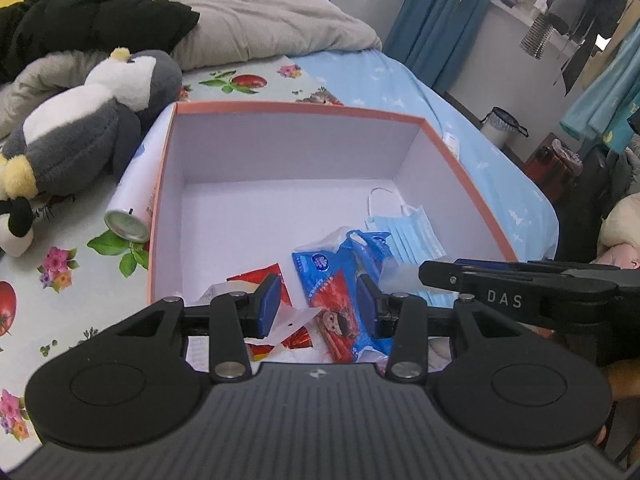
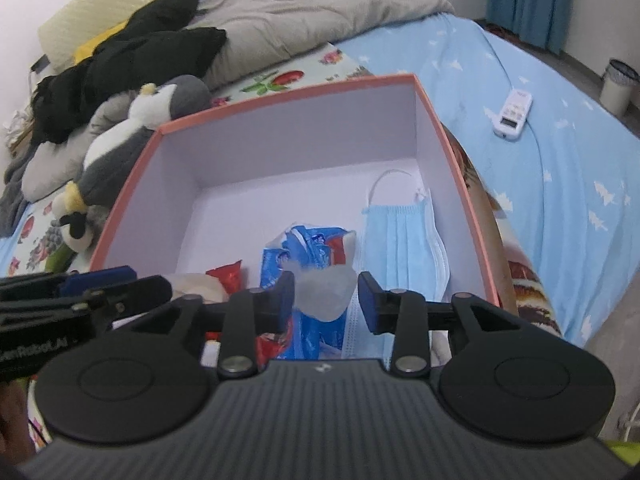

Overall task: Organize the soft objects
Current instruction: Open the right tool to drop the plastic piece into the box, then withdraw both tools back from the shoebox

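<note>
An open box (image 1: 472, 184) with a salmon-pink rim sits on the bed (image 2: 560, 152). Inside lie a blue surgical mask (image 2: 404, 240), a blue snack packet (image 1: 344, 280) and a red wrapper (image 1: 256, 276). The left gripper (image 1: 318, 304) hangs over the packets, its fingers partly apart and gripping nothing. The right gripper (image 2: 326, 300) stands partly open with a translucent whitish soft lump (image 2: 326, 292) between the fingers, against the left one; a firm hold cannot be told. A plush penguin (image 1: 92, 120) lies at the box's nine o'clock, beside a white can (image 1: 136, 192).
</note>
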A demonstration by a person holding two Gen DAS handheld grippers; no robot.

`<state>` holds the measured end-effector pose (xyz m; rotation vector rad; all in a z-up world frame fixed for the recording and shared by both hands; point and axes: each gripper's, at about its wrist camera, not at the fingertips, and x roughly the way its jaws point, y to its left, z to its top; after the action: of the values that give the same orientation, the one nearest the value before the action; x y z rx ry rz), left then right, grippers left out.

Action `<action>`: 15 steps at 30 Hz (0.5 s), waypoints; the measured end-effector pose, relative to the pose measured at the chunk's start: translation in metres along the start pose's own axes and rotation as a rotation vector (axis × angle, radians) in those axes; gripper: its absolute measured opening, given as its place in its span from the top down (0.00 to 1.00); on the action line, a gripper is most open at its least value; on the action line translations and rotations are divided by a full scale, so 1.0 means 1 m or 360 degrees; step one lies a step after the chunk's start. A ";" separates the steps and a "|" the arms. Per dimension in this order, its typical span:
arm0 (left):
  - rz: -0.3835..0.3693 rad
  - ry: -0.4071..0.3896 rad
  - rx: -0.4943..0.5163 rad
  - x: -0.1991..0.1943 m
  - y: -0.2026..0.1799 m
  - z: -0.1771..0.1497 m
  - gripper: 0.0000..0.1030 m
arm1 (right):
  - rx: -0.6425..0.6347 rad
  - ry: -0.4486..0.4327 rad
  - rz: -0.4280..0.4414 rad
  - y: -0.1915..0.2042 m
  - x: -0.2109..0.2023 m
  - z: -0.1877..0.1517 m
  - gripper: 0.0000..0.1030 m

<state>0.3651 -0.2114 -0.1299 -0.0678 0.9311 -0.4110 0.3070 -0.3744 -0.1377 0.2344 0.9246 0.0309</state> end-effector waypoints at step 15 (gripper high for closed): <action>-0.0012 -0.0086 0.0026 -0.044 -0.011 -0.004 0.54 | 0.0018 -0.0188 0.0055 0.008 -0.061 0.000 0.60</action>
<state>0.3356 -0.2047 -0.0963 -0.0673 0.8747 -0.4216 0.2708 -0.3740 -0.0875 0.2601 0.8034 0.0431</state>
